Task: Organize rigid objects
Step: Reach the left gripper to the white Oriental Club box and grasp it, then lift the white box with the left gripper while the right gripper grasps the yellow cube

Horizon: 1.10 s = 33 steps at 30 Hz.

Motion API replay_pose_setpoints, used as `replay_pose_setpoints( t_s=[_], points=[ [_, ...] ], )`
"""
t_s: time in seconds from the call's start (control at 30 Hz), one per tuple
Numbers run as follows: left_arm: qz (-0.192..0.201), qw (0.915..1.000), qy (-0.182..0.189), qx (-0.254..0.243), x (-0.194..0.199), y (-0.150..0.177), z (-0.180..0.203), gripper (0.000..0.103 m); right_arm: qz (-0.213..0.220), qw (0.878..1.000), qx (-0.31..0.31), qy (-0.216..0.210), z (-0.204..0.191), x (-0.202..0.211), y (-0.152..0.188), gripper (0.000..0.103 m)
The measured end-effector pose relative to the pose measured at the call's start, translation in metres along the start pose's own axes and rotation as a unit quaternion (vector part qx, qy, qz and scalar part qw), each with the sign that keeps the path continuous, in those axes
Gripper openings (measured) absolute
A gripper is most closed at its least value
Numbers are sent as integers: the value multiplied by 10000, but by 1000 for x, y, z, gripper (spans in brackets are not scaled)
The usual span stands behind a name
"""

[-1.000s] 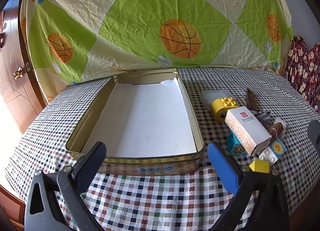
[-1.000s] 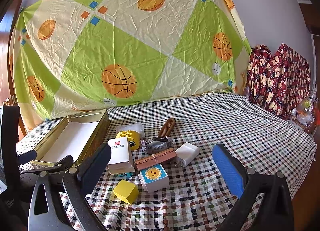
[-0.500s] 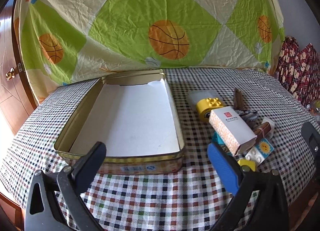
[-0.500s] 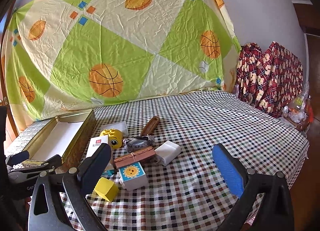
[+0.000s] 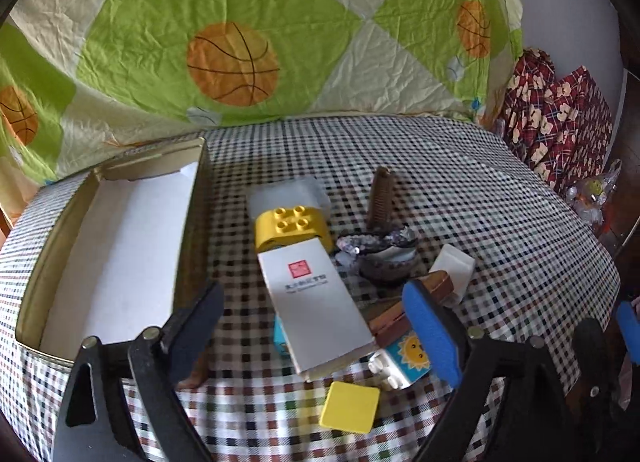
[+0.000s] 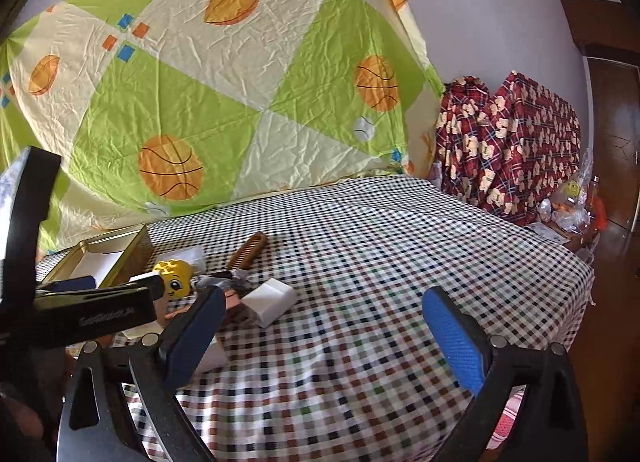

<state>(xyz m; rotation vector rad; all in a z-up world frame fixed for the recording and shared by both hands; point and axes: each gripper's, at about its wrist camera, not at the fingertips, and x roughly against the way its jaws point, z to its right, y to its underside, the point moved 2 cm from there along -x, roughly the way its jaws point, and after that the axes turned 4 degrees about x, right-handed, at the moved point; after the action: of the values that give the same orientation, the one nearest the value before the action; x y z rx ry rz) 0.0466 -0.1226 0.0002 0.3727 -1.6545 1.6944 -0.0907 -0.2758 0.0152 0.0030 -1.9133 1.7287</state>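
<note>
Nearest to me, the left tool [image 5: 316, 326] is hovering low over the heap of small things with its jaws spread wide and nothing between them, framing the white carton [image 5: 318, 308] as though that is judged the first piece to lift. The carton is lying tilted, its near end propped on a sun-printed block [image 5: 408, 354] and a small blue piece, probably because everything was tipped out in one pile. A flat yellow block [image 5: 351, 407] is sitting alone on the checked counter [image 5: 500, 222], just nearer than the carton.

The right tool [image 6: 320, 338] is hanging beside the pile, equally wide open and holding nothing, over bare cloth; it looks to be waiting its turn.

Just beyond the carton, a yellow studded brick [image 5: 292, 228] is touching the carton's far end, with a translucent white box [image 5: 286, 194] behind it. To the carton's right, a brown wooden piece [image 5: 404, 310] is running under the blue pad, a roll of tape [image 5: 384, 258] is resting past it, and a white cube [image 5: 454, 266] is touching the wood's far end. A brown comb [image 5: 382, 198] is lying farther back.

Left of the carton, the open gold tin [image 5: 188, 230] is standing empty with a white lining, close by so each piece has a short trip.
</note>
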Motion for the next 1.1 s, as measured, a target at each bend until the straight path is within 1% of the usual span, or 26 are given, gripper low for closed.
replay_pose_setpoints(
  t_s=[0.03, 0.1, 0.13, 0.17, 0.23, 0.33, 0.37, 0.4, 0.43, 0.47, 0.53, 0.6, 0.73, 0.77, 0.8, 0.83, 0.9, 0.97, 1.1],
  points=[
    [-166, 9998, 15, 57, -7, 2, 1, 84, -28, 10000, -28, 18, 4, -1, 1, 100],
    [-368, 9992, 3, 142, -16, 6, 2, 81, -90, 9999, -76, 31, 10, -5, 3, 100],
    [-339, 9992, 41, 221, -16, 7, 0, 81, -127, 9999, -103, 36, 13, -7, 4, 100],
    [-372, 9991, -35, 198, -19, 8, 0, 80, -154, 9998, -123, 38, 15, -9, 4, 100],
    [-427, 9989, -154, 153, -25, 10, 1, 72, -200, 9997, -154, 24, 19, -13, 6, 100],
    [-667, 9975, -150, 202, -40, 14, -2, 69, -231, 9996, -175, 3, 22, -16, 8, 100],
    [-660, 9974, -123, 255, -42, 15, -3, 67, -234, 9996, -181, -6, 23, -18, 8, 100],
    [-652, 9974, -46, 308, -43, 16, -6, 63, -246, 9995, -179, -12, 23, -19, 9, 100],
    [-694, 9970, 35, 330, -45, 16, -8, 49, -256, 9995, -174, -18, 22, -19, 9, 100],
    [-768, 9965, 77, 324, -47, 16, -9, 43, -267, 9995, -166, -19, 22, -20, 10, 100],
    [-749, 9964, 215, 326, -45, 17, -12, 43, -308, 9994, -174, -35, 21, -22, 12, 100],
    [-680, 9970, 240, 283, -43, 17, -14, 43, -338, 9992, -195, -38, 20, -24, 13, 100],
    [-271, 9991, 264, 209, -19, 10, -20, 43, -402, 9989, -244, -86, 19, -26, 16, 100],
    [-152, 9995, 229, 149, -12, 8, -21, 43, -425, 9987, -254, -117, 18, -26, 17, 98],
    [-41, 9998, 184, 86, -4, 5, -23, 43, -455, 9985, -259, -170, 15, -26, 17, 93],
    [68, 9999, 102, 14, 5, 3, -26, 43, -501, 9981, -259, -235, 12, -26, 18, 90],
    [183, 9998, -72, -59, 17, 0, -33, 43, -571, 9973, -237, -385, 5, -26, 21, 88],
    [177, 9998, -119, -19, 25, 0, -45, 43, -657, 9957, -147, -635, -9, -24, 25, 88],
    [139, 9994, -328, -42, 35, 15, -65, 43, -832, 9884, 88, -1265, -45, -16, 37, 88]
  ],
)
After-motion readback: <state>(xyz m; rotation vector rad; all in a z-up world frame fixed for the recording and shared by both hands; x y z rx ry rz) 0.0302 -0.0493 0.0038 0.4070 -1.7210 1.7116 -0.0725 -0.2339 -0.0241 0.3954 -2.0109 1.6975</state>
